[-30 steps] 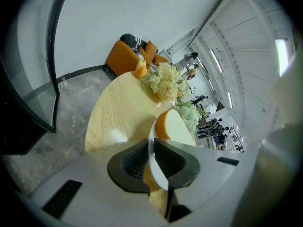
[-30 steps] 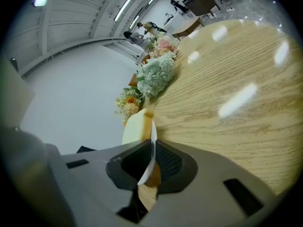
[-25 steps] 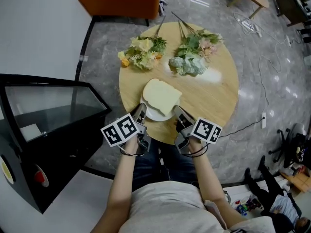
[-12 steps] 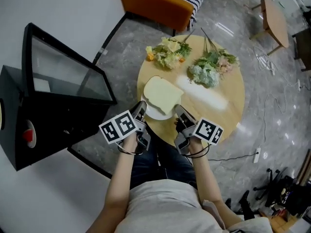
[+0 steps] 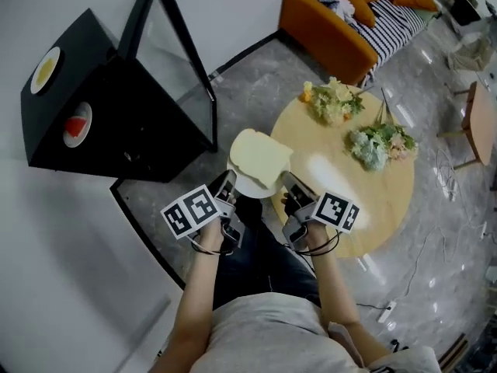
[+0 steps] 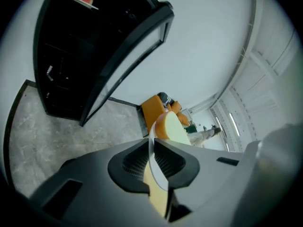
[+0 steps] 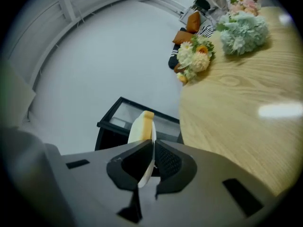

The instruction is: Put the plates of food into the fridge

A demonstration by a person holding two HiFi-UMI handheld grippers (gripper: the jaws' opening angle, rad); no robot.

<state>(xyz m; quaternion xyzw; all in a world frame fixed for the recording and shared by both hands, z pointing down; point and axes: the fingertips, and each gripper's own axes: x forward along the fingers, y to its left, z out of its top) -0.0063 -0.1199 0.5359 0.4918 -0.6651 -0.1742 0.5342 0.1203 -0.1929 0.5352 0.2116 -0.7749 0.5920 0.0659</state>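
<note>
Our left tool (image 5: 227,185) and right tool (image 5: 289,183) each pinch the rim of the small white plate (image 5: 247,186), in the air between the round wooden counter (image 5: 365,200) and the black glass-door fridge (image 5: 116,107); if we tilt it, the pale bread slice (image 5: 260,158) could slide off.

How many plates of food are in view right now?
3. The plate with bread is gripped by the left tongs and right tongs. Atop the black fridge: a plate of yellow food, a plate of red food. Its dark interior may hide others.
</note>
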